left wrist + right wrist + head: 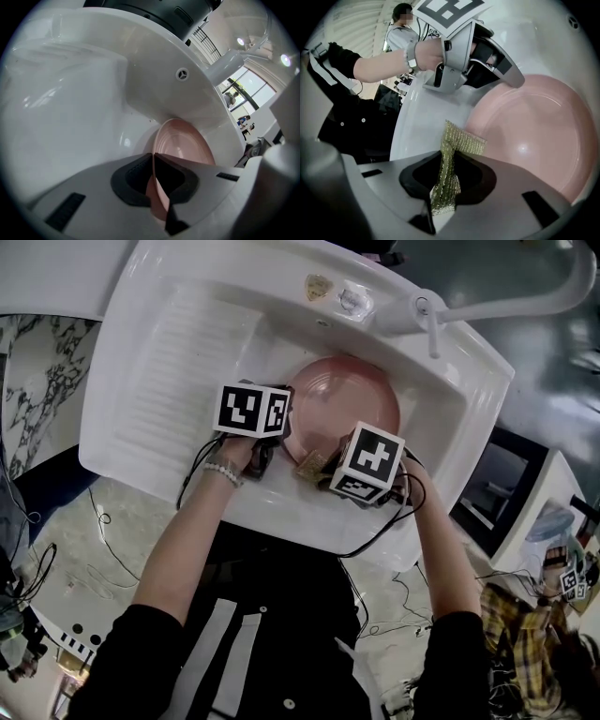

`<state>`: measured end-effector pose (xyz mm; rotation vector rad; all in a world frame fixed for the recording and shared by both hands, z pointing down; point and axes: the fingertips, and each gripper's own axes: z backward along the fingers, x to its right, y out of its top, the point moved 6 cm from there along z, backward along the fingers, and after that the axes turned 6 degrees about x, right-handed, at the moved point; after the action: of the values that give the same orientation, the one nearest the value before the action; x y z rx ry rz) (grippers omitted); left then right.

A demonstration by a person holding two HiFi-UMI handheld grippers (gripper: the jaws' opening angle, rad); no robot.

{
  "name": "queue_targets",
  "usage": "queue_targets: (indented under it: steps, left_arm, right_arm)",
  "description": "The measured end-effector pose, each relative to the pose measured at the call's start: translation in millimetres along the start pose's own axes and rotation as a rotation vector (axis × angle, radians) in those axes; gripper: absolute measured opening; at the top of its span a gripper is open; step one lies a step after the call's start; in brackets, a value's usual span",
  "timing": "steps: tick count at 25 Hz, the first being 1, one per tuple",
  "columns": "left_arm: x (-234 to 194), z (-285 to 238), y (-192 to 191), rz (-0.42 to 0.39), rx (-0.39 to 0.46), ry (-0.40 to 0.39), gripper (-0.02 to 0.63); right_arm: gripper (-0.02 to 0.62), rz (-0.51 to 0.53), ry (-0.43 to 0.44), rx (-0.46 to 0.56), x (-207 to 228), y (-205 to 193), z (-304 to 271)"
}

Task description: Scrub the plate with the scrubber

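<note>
A pink plate (342, 409) sits tilted in the white sink basin (441, 418). My left gripper (272, 448) is shut on the plate's left rim; in the left gripper view the thin pink plate (185, 145) edge runs between the jaws of my left gripper (154, 180). My right gripper (328, 472) is shut on a gold mesh scrubber (310, 465). In the right gripper view the scrubber (452, 159) sticks out of my right gripper (445, 185), its tip at the near rim of the plate (534, 136). The left gripper (513, 79) shows at the plate's far rim.
The sink's ribbed drainboard (178, 362) lies at the left and the white faucet (497, 301) reaches over from the back right. Black cables (384, 521) hang over the sink's front edge. A marble floor (122, 521) lies below.
</note>
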<state>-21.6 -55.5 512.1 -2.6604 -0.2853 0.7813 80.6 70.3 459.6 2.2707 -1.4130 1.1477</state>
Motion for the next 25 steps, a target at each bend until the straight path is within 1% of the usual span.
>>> queue_targets:
  steps: [6, 9, 11, 13, 16, 21, 25]
  left_arm:
    - [0, -1, -1, 0.0, -0.001, 0.002, 0.012]
    - [0, -1, -1, 0.001, -0.001, 0.002, 0.012]
    - [0, -1, 0, 0.002, -0.001, 0.003, 0.012]
    - [0, -2, -1, 0.001, -0.001, 0.001, 0.012]
    - [0, -1, -1, -0.001, -0.002, 0.0, 0.014]
    - [1, -2, 1, -0.005, 0.019, -0.004, 0.017]
    - [5, 5, 13, -0.028, 0.058, -0.019, 0.067]
  right_arm:
    - [0.078, -0.063, 0.054, 0.161, 9, 23, -2]
    - [0.078, -0.099, 0.066, 0.25, 14, 31, 0]
    - [0.078, -0.102, 0.062, 0.311, 16, 35, 2]
    - [0.078, -0.067, 0.032, 0.366, 16, 37, 5]
    - [0.078, 0.004, -0.039, 0.441, 14, 38, 11]
    - [0.078, 0.075, -0.153, 0.509, 5, 33, 23]
    - [0.078, 0.09, -0.24, 0.623, -9, 29, 39]
